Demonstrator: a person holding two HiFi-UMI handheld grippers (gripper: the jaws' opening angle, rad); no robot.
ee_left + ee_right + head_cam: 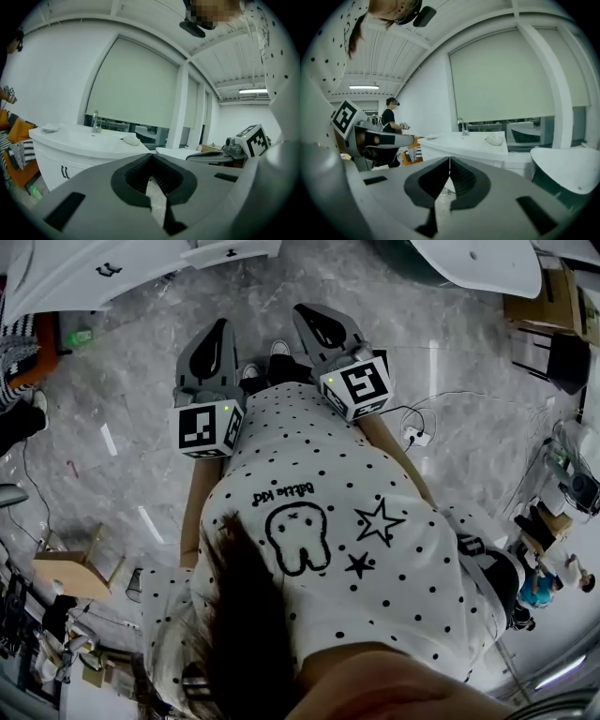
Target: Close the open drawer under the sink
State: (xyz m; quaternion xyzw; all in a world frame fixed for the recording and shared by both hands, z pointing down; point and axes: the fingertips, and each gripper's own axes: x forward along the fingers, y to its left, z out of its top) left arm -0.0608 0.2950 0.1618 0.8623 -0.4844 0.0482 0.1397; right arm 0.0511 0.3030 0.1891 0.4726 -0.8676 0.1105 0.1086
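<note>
A: Where's the drawer?
B: Under the white sink, in the cabinet ahead, well apart from both grippers. I can't tell which front is open.
A: The jaws?
B: Left gripper and right gripper are both closed, empty.
A: Risks?
B: Likely tripping on the power strip on the glossy grey stone floor. Bright white room.

I've got the left gripper out ahead of my chest, jaws pressed together with nothing between them. The right gripper sits just beside it, jaws also together, empty. Both point forward, tipped slightly down, marker cubes facing up at me, forearms extended
</note>
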